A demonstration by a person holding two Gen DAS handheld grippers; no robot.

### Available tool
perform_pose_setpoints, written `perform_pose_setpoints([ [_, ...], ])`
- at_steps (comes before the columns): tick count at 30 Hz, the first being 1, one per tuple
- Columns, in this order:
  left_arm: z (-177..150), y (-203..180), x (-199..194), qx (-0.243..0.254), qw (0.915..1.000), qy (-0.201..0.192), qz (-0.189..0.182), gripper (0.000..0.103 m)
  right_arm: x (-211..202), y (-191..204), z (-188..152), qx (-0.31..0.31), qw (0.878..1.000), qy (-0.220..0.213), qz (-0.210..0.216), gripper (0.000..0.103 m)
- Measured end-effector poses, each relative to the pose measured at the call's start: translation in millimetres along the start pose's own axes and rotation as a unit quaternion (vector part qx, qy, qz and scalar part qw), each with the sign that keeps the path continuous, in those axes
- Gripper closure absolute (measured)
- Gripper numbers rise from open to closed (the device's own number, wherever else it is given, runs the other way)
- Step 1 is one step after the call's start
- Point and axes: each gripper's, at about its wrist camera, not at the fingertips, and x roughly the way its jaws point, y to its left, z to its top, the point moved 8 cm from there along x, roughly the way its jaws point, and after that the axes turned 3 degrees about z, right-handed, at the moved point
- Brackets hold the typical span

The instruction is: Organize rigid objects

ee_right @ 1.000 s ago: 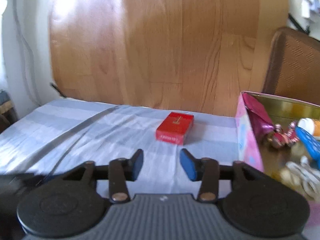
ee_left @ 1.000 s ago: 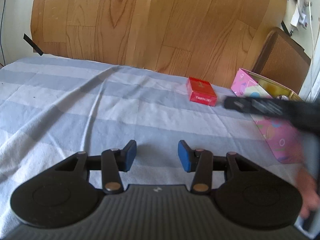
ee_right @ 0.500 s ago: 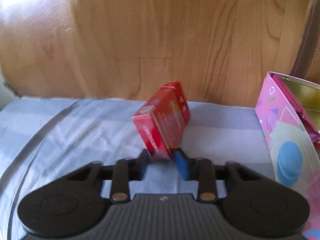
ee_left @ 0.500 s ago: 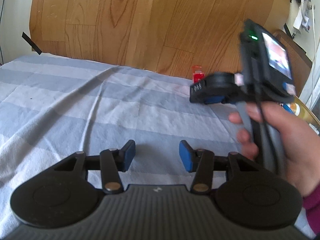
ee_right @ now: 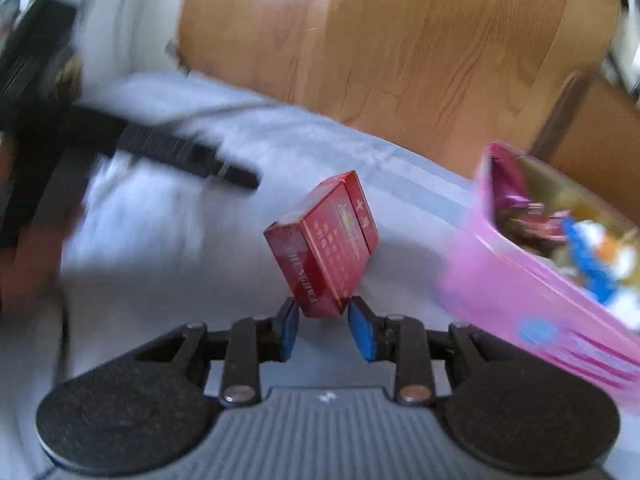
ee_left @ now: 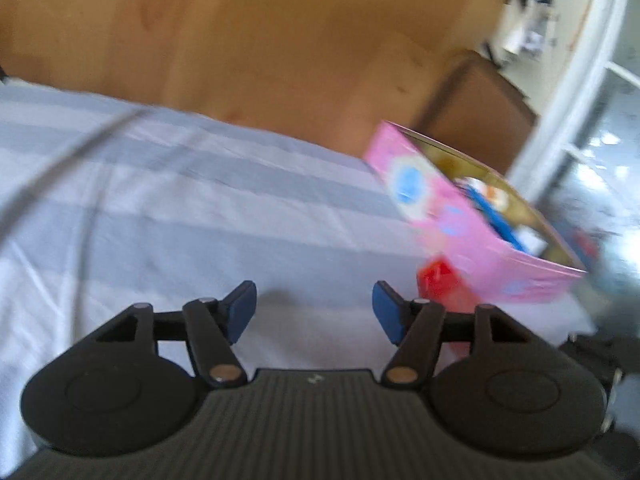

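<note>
Over the striped cloth [ee_right: 168, 240], right gripper [ee_right: 322, 322] clamps red box [ee_right: 324, 244].

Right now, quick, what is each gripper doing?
Left gripper: jaws open, holding nothing.
Right gripper: jaws shut on the red box, lifted beside the pink tin.

Home bedroom: striped bedsheet [ee_left: 200, 208], wooden headboard [ee_left: 260, 40] (chair [ee_left: 476, 96] beside).
</note>
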Motion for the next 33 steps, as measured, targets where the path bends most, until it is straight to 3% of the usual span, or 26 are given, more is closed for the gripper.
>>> perform_pose_setpoints([
  [2,-6,-16,-7,-0.003,0.9997,0.005,-0.025,0.036,-29,5,-22,-0.044,0.999,0.002,-0.017,0.071],
  [3,-9,-23,-12,-0.006,0.9994,0.008,-0.033,0.036,-43,5,-30,-0.038,0.999,-0.002,-0.01,0.057],
  [5,-17,-32,-20,-0.011,0.9987,0.015,-0.047,0.036,-61,4,-42,0.004,1.0,-0.004,0.029,0.047],
  [9,-35,-44,-32,-0.015,0.9979,0.044,-0.045,0.037,-74,-8,-48,0.075,0.994,-0.034,0.071,0.046],
  [12,-45,-55,-38,-0.023,0.9958,0.067,-0.058,0.039,-69,-12,-47,0.094,0.991,-0.045,0.085,0.045],
  [15,-57,-73,-31,-0.001,0.9941,0.094,-0.054,0.045,-60,-6,-47,0.09,0.99,-0.045,0.101,0.045],
  [17,-67,-79,-18,0.009,0.993,0.109,-0.047,0.055,-53,-4,-45,0.085,0.99,-0.046,0.102,0.044],
  [19,-68,-88,-14,0.021,0.9936,0.101,-0.045,0.064,-41,-3,-44,0.088,0.99,-0.04,0.105,0.051],
  [20,-65,-93,-12,0.019,0.9932,0.107,-0.043,0.064,-38,-4,-43,0.093,0.988,-0.044,0.111,0.055],
  [23,-40,-118,-16,0.066,0.9944,0.074,-0.036,0.066,-44,-12,-39,0.091,0.99,-0.066,0.082,0.065],
  [28,11,-176,-11,0.126,0.9888,0.022,-0.077,0.066,-74,-68,-21,0.135,0.98,-0.139,0.038,0.066],
  [33,44,-215,28,0.156,0.983,-0.004,-0.097,0.066,-68,-135,-5,0.183,0.969,-0.167,-0.006,0.066],
])
